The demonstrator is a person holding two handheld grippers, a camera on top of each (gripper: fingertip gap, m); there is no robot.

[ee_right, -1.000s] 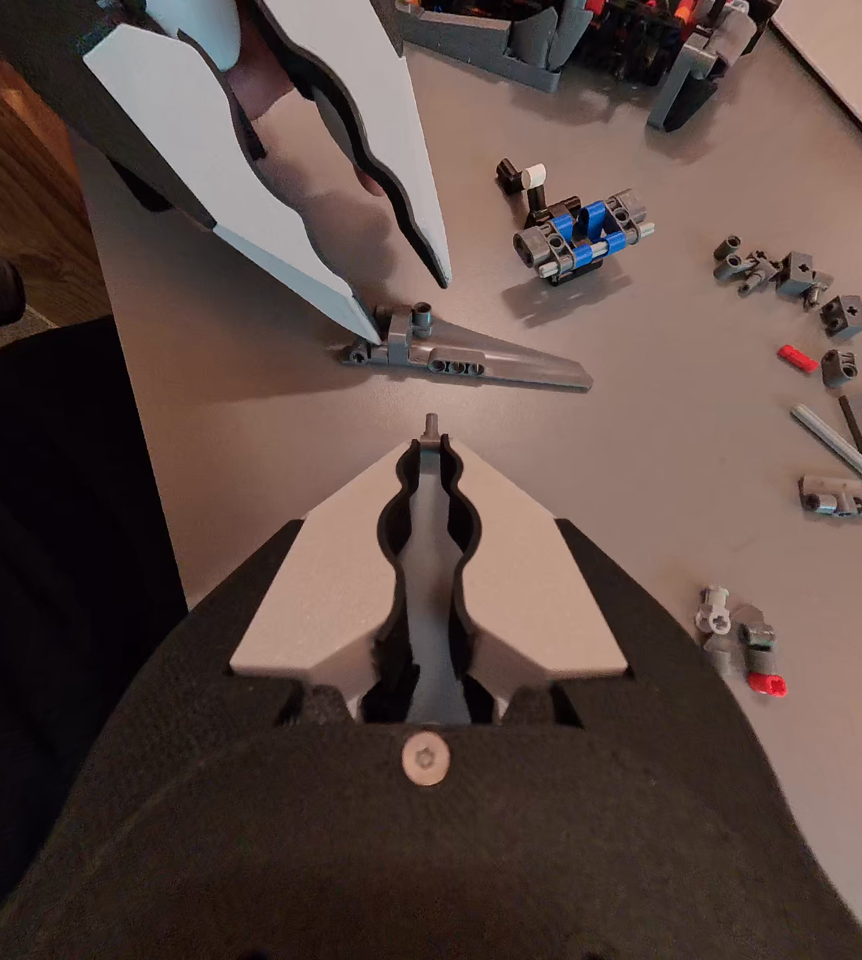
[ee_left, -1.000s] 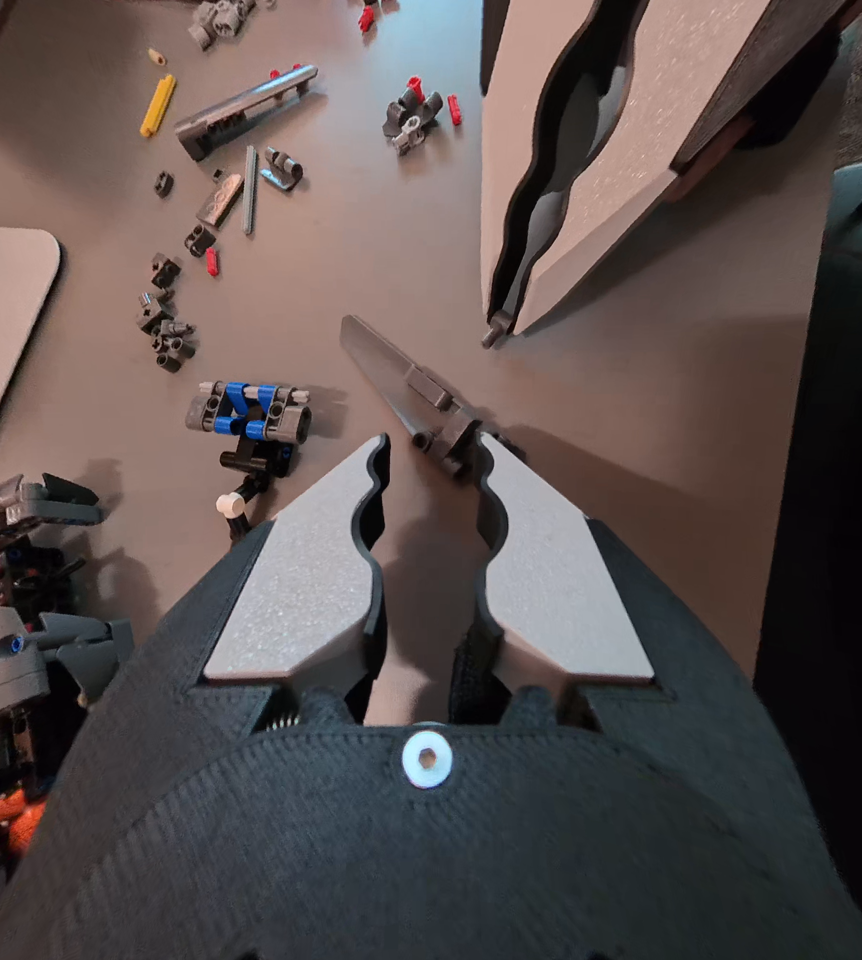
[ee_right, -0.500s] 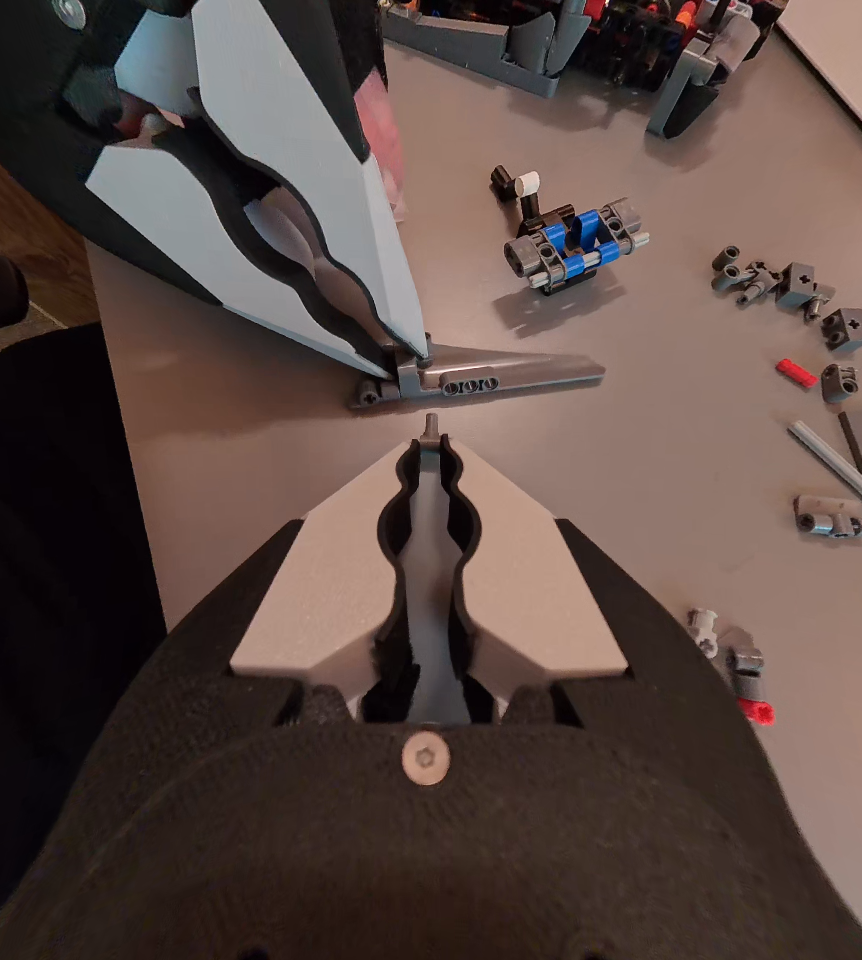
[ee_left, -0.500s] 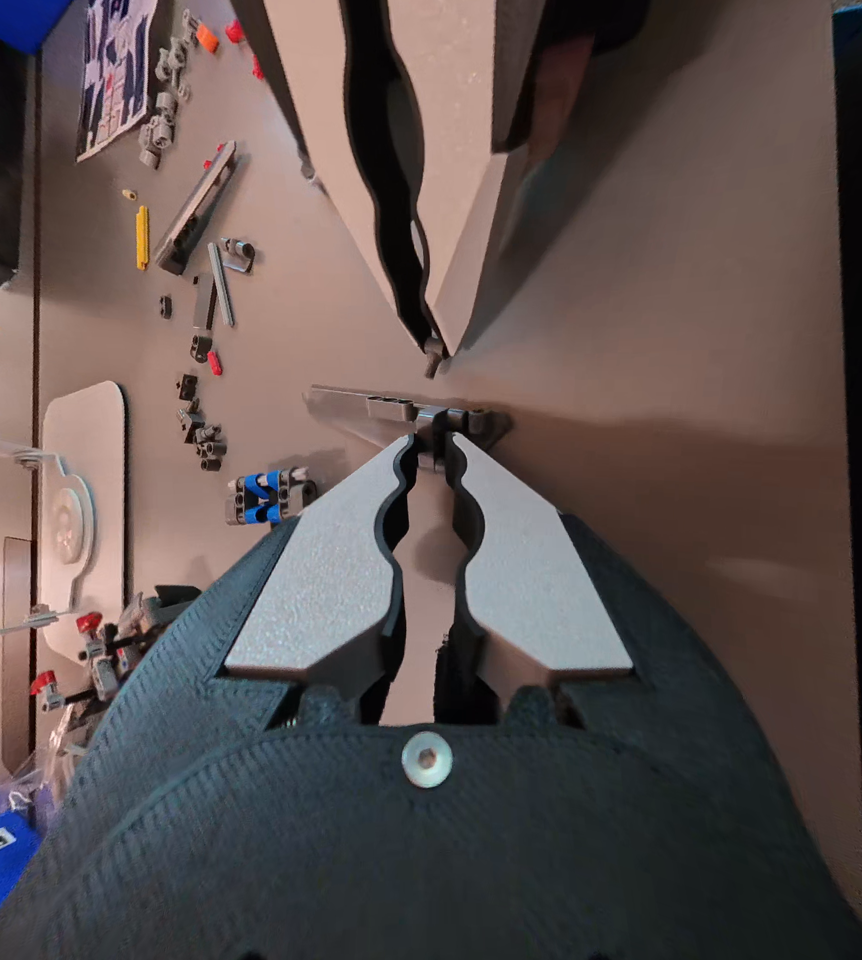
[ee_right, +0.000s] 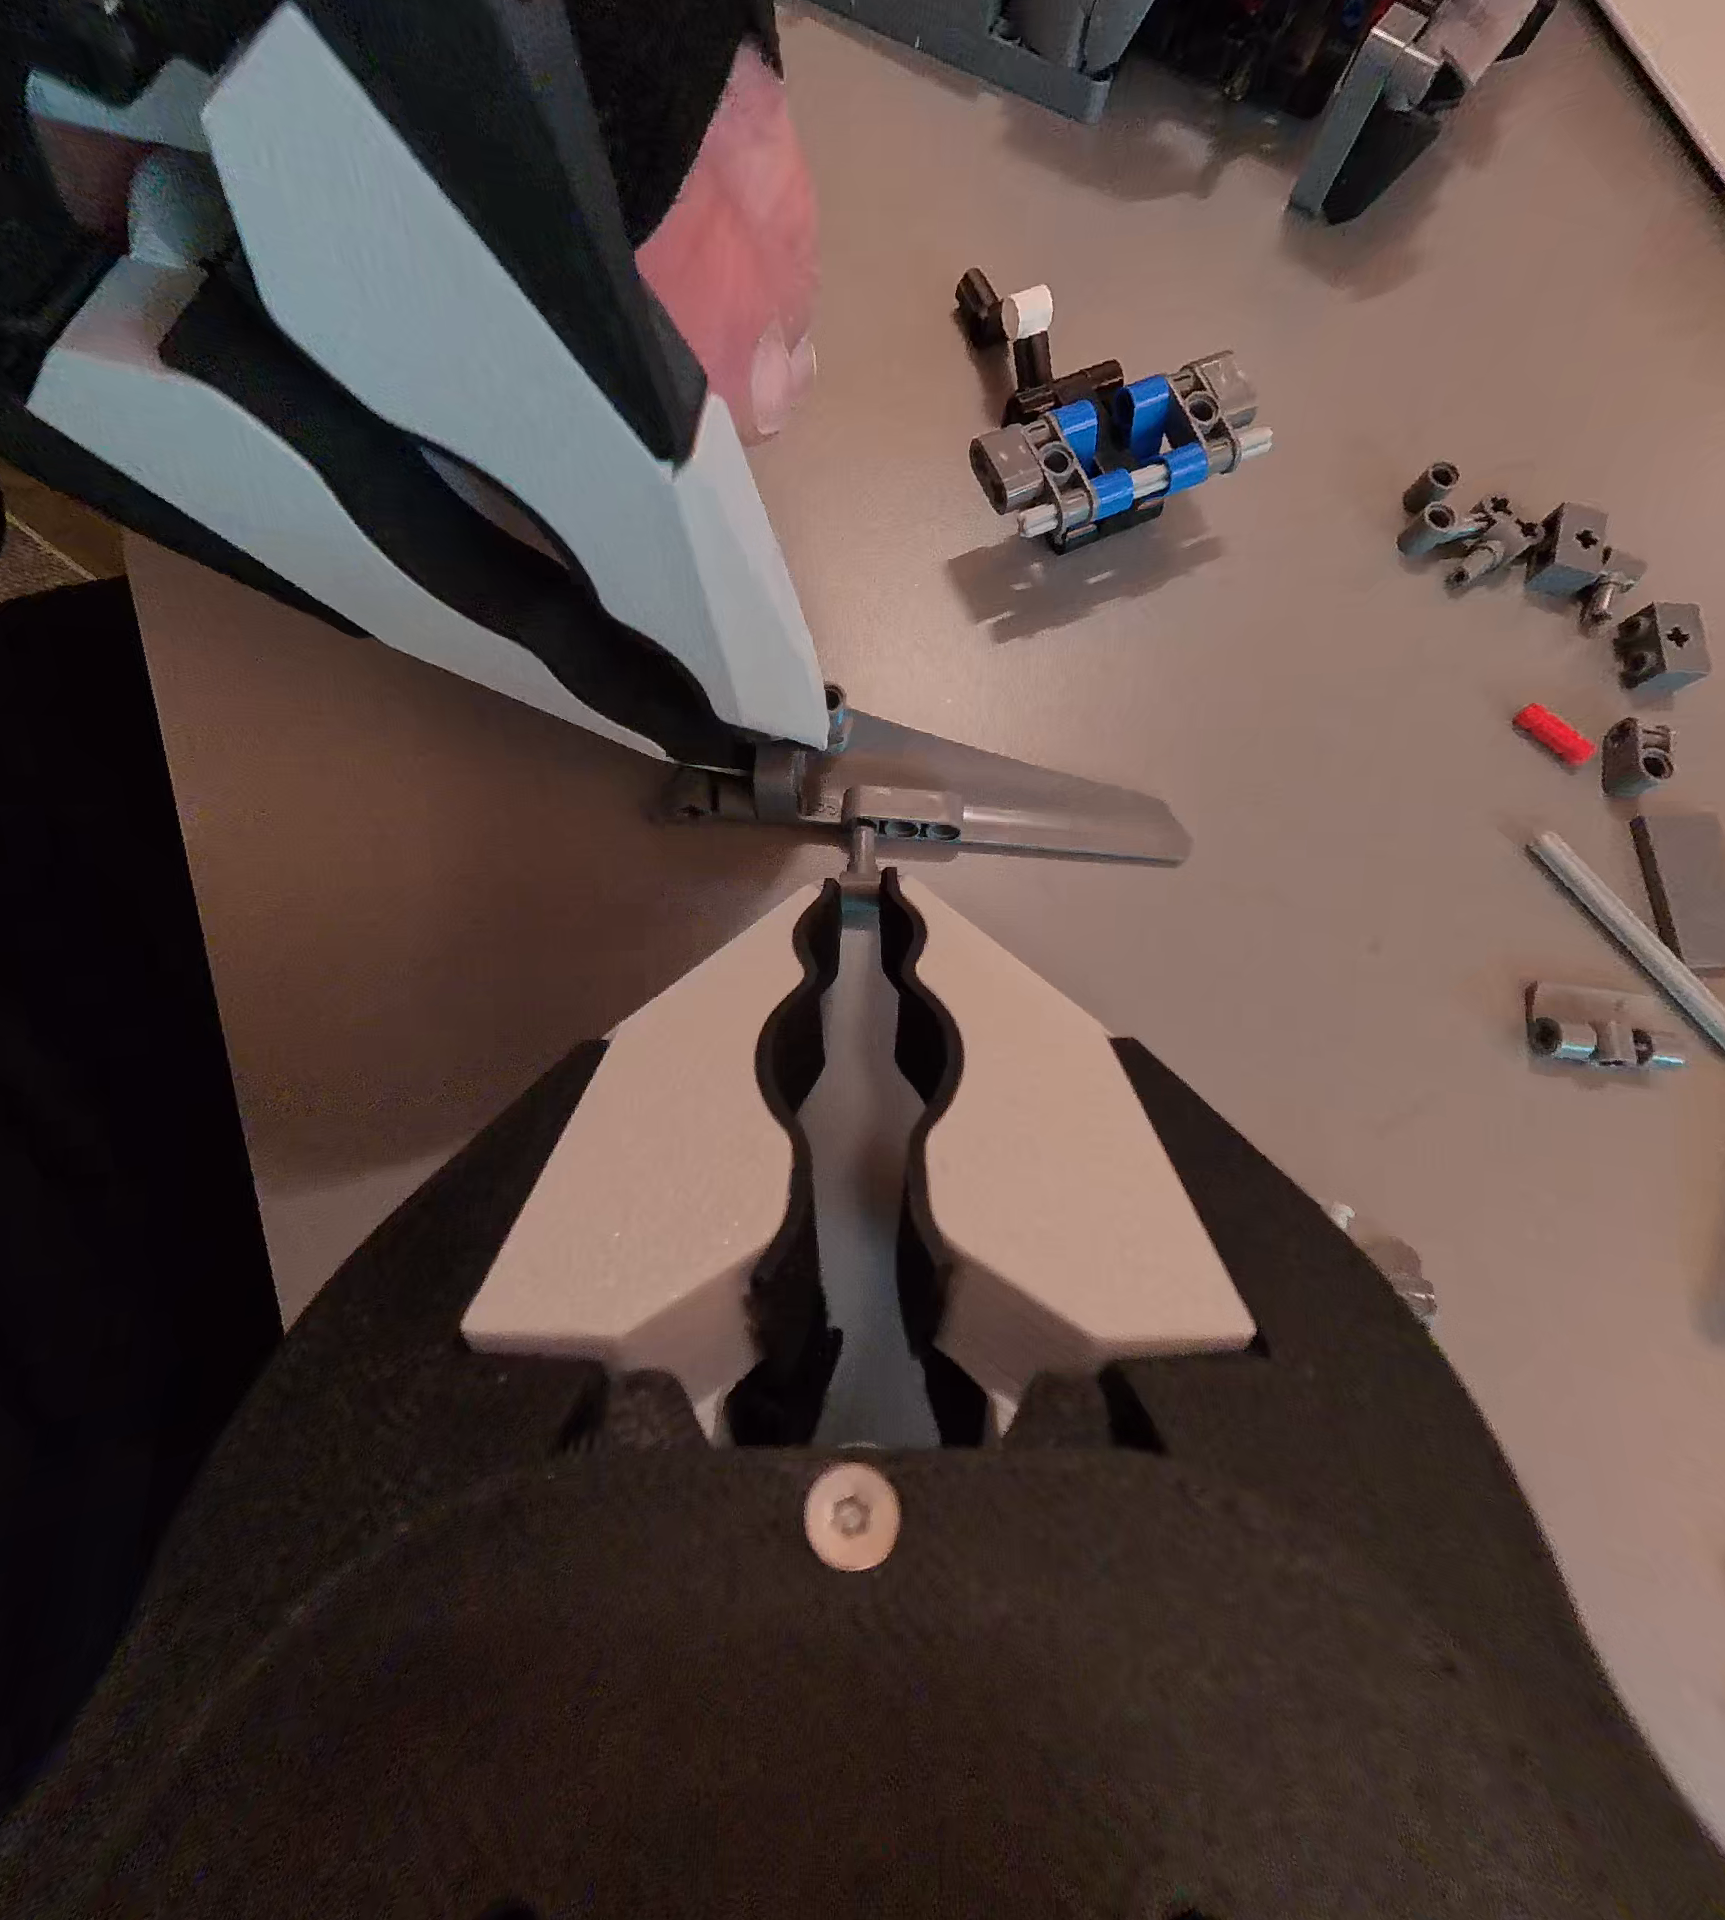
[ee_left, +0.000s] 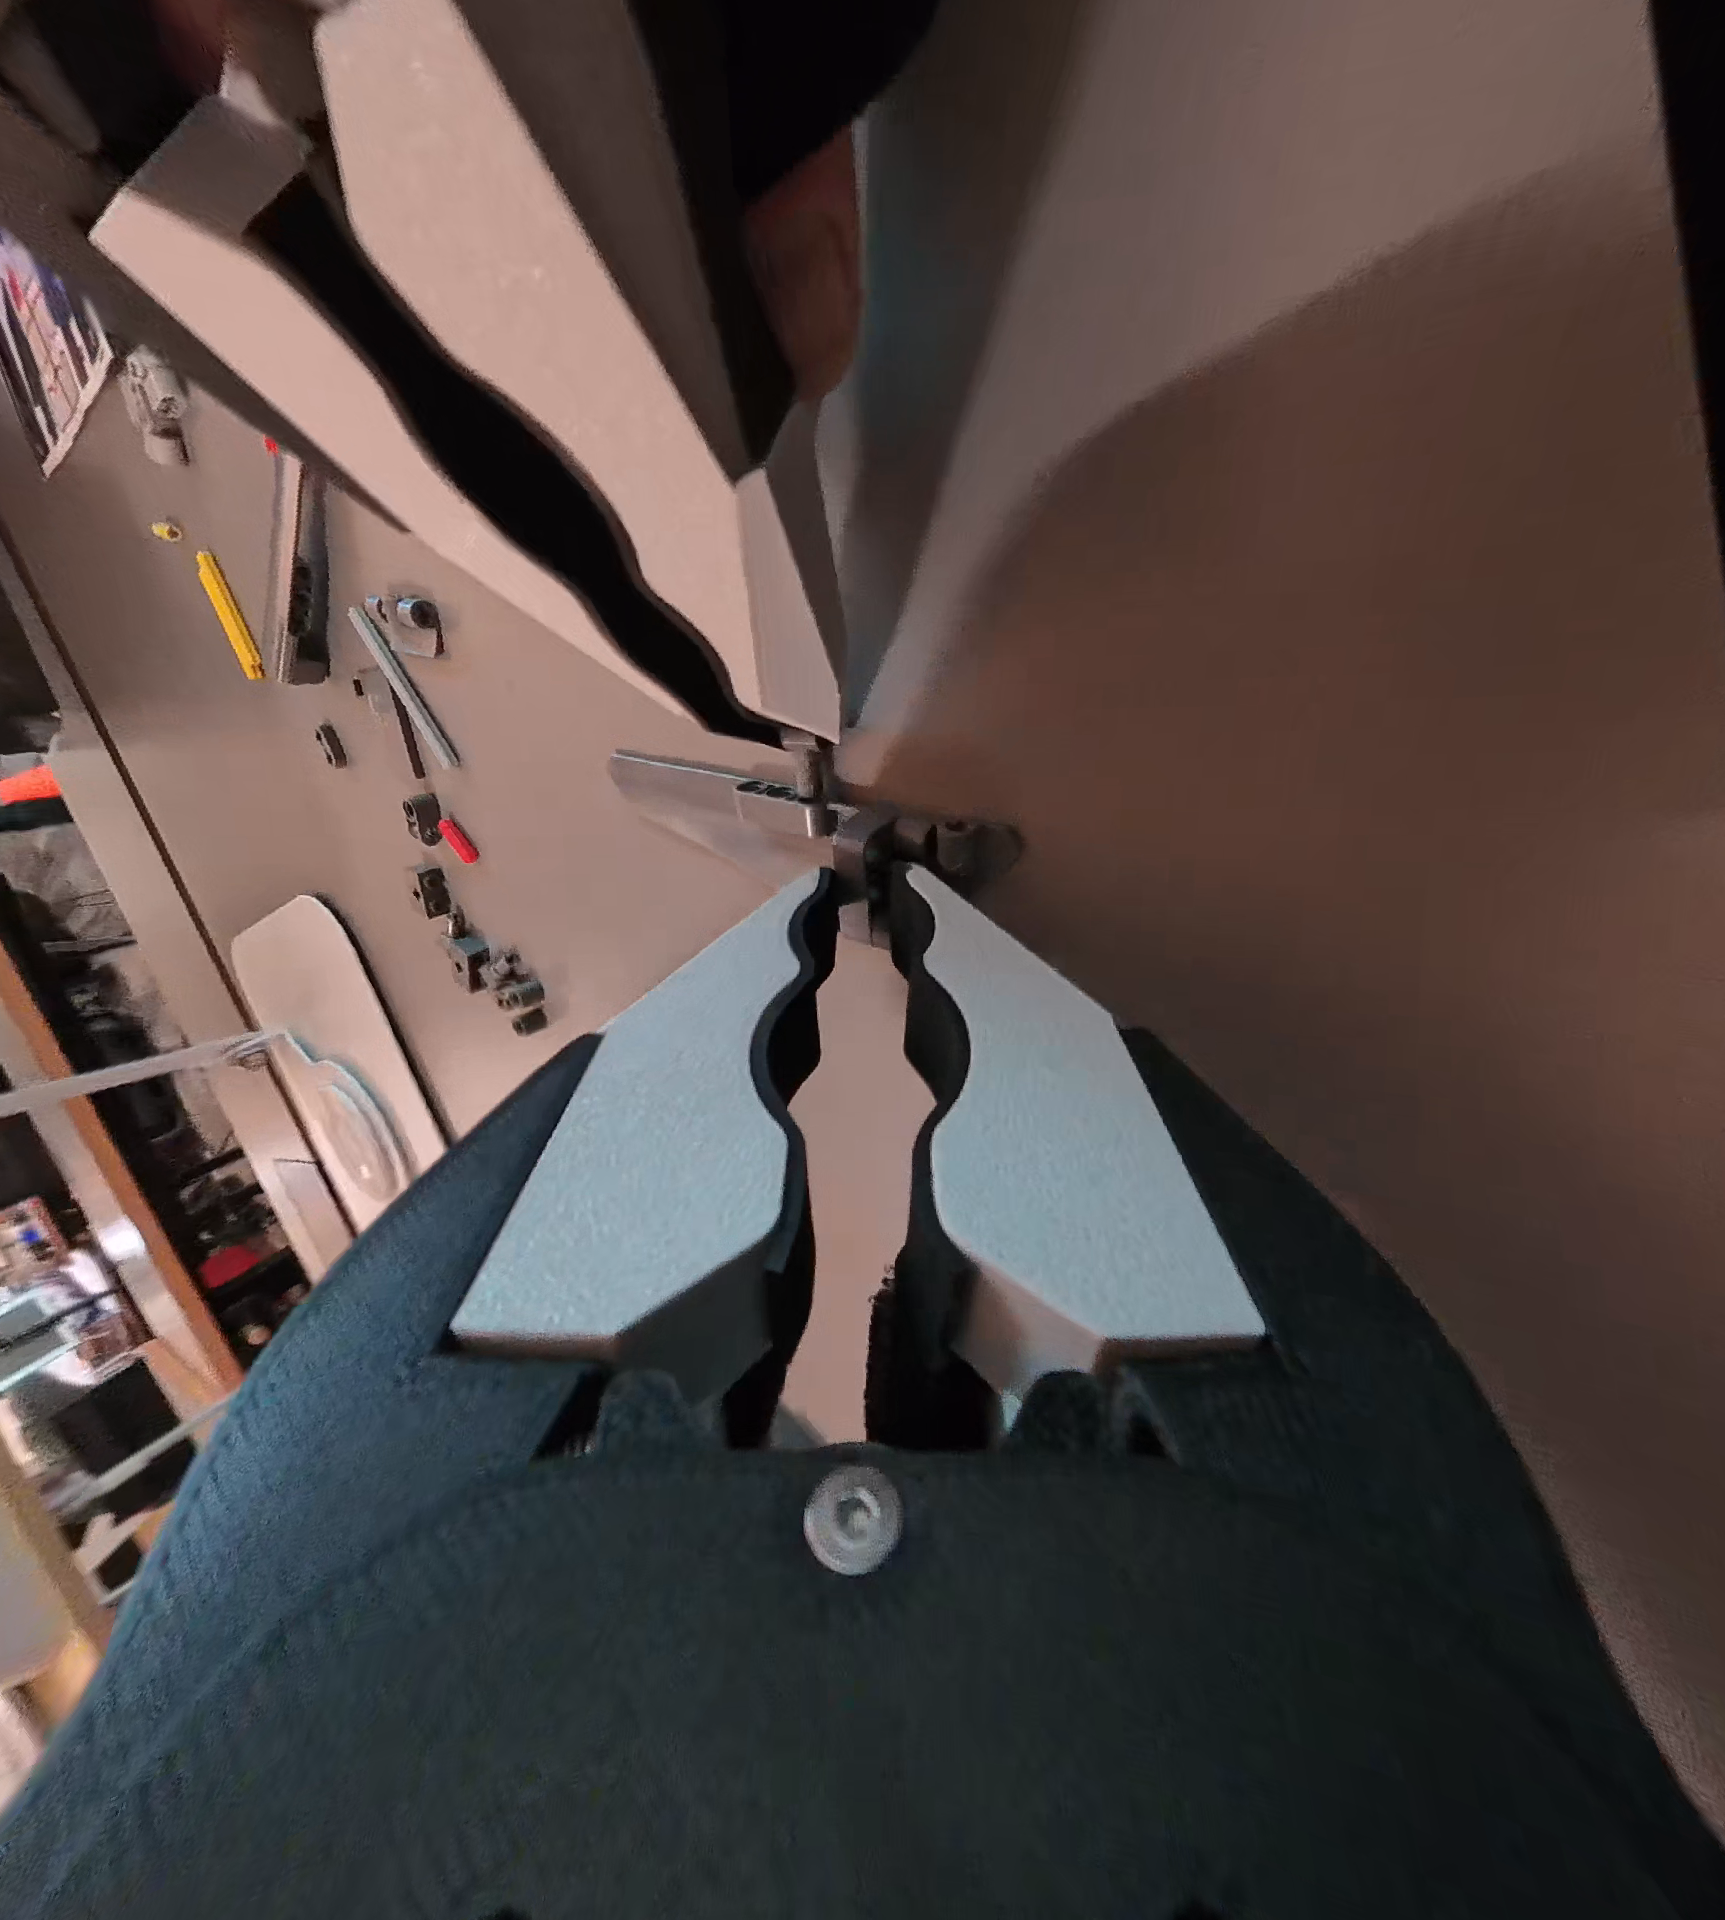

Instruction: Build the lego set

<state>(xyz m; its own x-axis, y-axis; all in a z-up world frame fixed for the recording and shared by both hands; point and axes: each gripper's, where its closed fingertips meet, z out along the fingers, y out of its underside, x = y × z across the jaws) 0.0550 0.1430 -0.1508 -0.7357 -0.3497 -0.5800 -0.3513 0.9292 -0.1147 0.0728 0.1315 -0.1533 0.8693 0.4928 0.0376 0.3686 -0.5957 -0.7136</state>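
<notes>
Left hand-held gripper (ee_left: 863, 896) clamps the grey wing piece (ee_right: 1024, 816); right hand-held gripper (ee_right: 860, 883) grips a grey pin (ee_right: 863, 844). Advise aligning the pin squarely before pressing.

Dim, warm indoor light. The left wrist view smears with motion blur and bends at its edges; soft shadows fall on the counter (ee_right: 1357, 935) beneath each tool.

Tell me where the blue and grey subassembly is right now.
In the right wrist view the blue and grey subassembly stands on the table, up and right of centre, beyond the grey wedge piece and left of loose grey connectors.
</notes>
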